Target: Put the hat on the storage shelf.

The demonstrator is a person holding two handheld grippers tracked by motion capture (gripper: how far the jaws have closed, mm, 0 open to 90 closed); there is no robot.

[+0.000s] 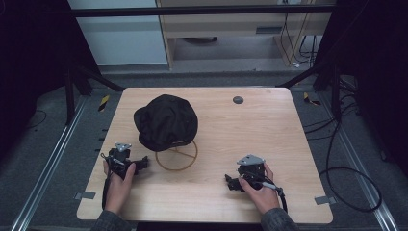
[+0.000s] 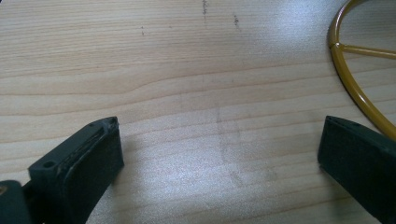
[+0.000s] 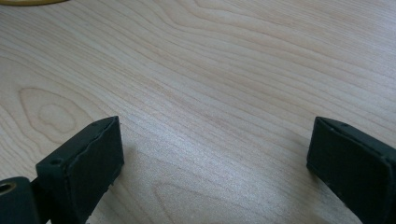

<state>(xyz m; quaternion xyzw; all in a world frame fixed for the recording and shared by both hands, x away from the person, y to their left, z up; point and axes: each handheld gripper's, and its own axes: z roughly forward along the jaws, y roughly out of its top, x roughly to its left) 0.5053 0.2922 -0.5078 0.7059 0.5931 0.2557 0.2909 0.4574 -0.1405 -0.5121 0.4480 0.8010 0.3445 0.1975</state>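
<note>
Black cap (image 1: 166,121) sits on the yellow wire stand (image 1: 177,155) at the worktop's (image 1: 269,130) left-centre; both hand-held grippers, left (image 1: 142,163) and right (image 1: 229,181), rest wide and empty; next, probably reaching for the cap.

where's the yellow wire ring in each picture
High view: the yellow ring lies left of centre, its far edge under the black cap.
Left gripper view: curved rim at the right edge.
Right gripper view: a sliver at the top left corner.
Shared landmark: the wooden table.
</note>
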